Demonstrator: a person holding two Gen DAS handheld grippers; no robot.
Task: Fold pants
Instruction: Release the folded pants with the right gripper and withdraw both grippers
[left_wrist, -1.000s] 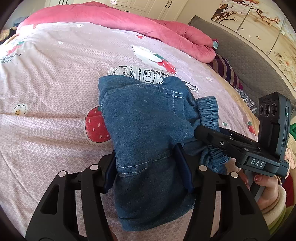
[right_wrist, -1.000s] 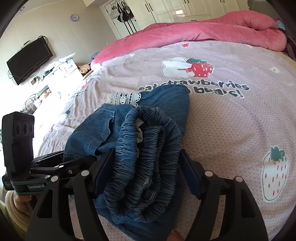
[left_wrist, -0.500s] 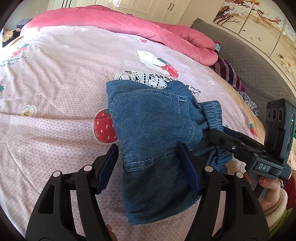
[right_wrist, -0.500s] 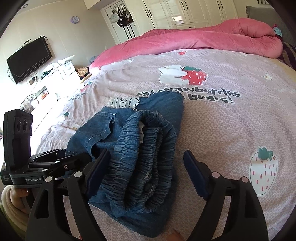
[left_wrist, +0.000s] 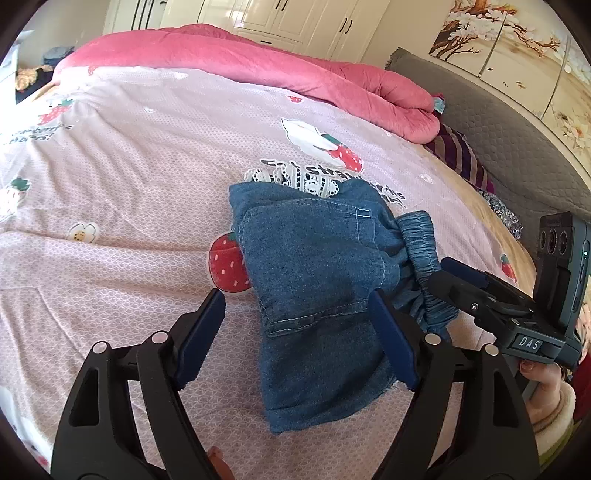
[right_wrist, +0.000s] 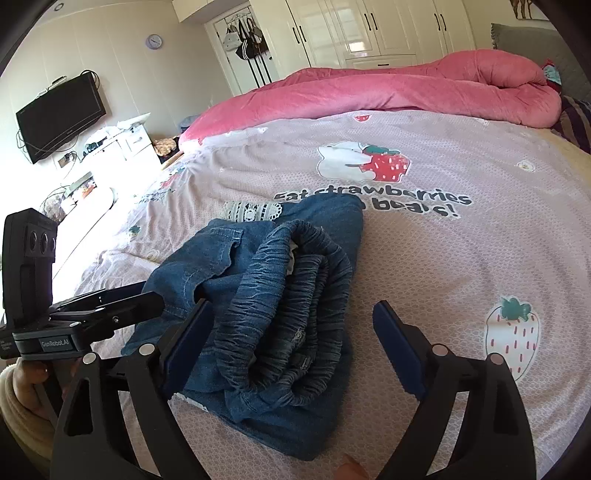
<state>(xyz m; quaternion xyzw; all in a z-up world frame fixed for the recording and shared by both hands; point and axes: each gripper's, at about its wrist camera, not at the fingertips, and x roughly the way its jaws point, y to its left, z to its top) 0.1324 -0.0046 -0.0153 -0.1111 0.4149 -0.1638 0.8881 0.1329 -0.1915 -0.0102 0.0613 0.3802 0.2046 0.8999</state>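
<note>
Folded blue denim pants (left_wrist: 314, 266) lie in a small bundle on the strawberry-print bedsheet (left_wrist: 129, 206), with a white lace trim (left_wrist: 295, 181) showing at the far edge. My left gripper (left_wrist: 297, 325) straddles the near end of the bundle. Its jaws are opening, the left pad well clear of the cloth and the right pad beside the edge. The gathered elastic waistband (right_wrist: 288, 295) is stacked on the right side of the pants (right_wrist: 207, 266). My right gripper (right_wrist: 293, 332) spans it with its jaws opening, and neither pad presses on the cloth. Each gripper shows in the other's view: right gripper (left_wrist: 480, 295), left gripper (right_wrist: 110, 299).
A rolled pink duvet (left_wrist: 258, 62) runs along the far side of the bed. A grey padded headboard (left_wrist: 498, 122) and striped cloth (left_wrist: 458, 155) lie to the right. A wall TV (right_wrist: 59, 118), a cluttered dresser (right_wrist: 122, 144) and white wardrobes (right_wrist: 369, 29) stand beyond the bed.
Both grippers' jaws have spread wider and come off the pants, which now rest on the bed. The left gripper has drawn back a little.
</note>
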